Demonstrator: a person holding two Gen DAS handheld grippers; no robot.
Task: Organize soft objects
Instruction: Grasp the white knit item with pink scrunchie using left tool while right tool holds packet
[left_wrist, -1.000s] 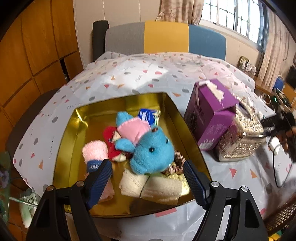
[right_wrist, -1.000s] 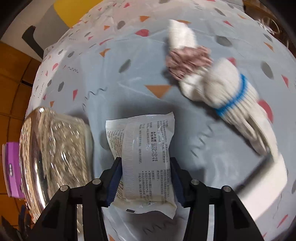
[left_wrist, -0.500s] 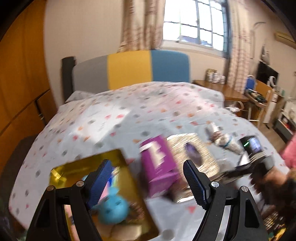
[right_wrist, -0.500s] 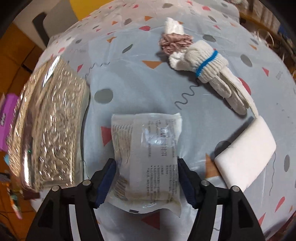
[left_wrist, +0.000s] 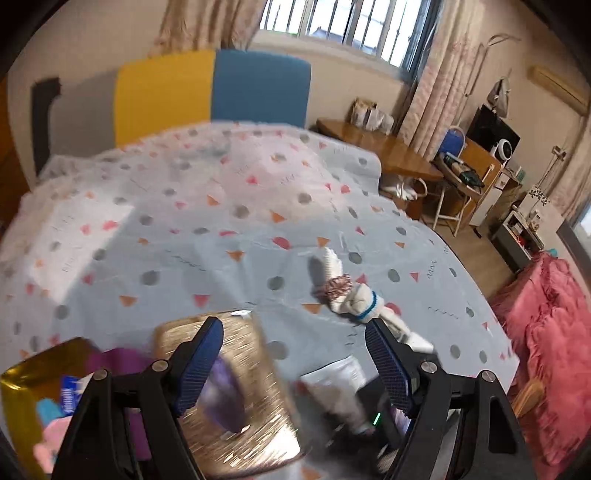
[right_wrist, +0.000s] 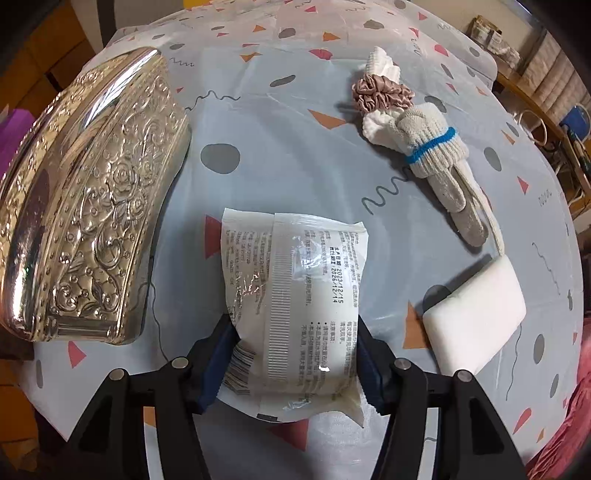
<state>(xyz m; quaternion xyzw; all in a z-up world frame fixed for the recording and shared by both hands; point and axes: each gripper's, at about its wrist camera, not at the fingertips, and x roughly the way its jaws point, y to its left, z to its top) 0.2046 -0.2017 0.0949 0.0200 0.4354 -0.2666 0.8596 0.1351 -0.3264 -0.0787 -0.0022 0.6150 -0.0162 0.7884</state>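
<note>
right gripper (right_wrist: 293, 356): it points steeply down at the bed; its jaws have just been closing, and the pads now press on both sides of the plastic packet (right_wrist: 293, 299), near its lower end.
plastic packet: it lies flat on the patterned sheet (right_wrist: 295, 155), between the embossed silver case (right_wrist: 86, 206) and the white foam block (right_wrist: 476, 314).
left gripper (left_wrist: 295, 363): jaws wide apart with nothing between them; it hangs above the silver case, and this view is blurred.
gold tray (left_wrist: 22, 384): at the lower left of the left view, with soft toys already inside.
still loose: the knit glove (right_wrist: 436, 155) and the pink scrunchie (right_wrist: 382, 92), touching each other.
risk, slip: the film looks smooth and the hold is low, so the packet can probably slide out or hang down when lifted.
risk, bump: the case is just beside, a swing toward the tray may knock it.
</note>
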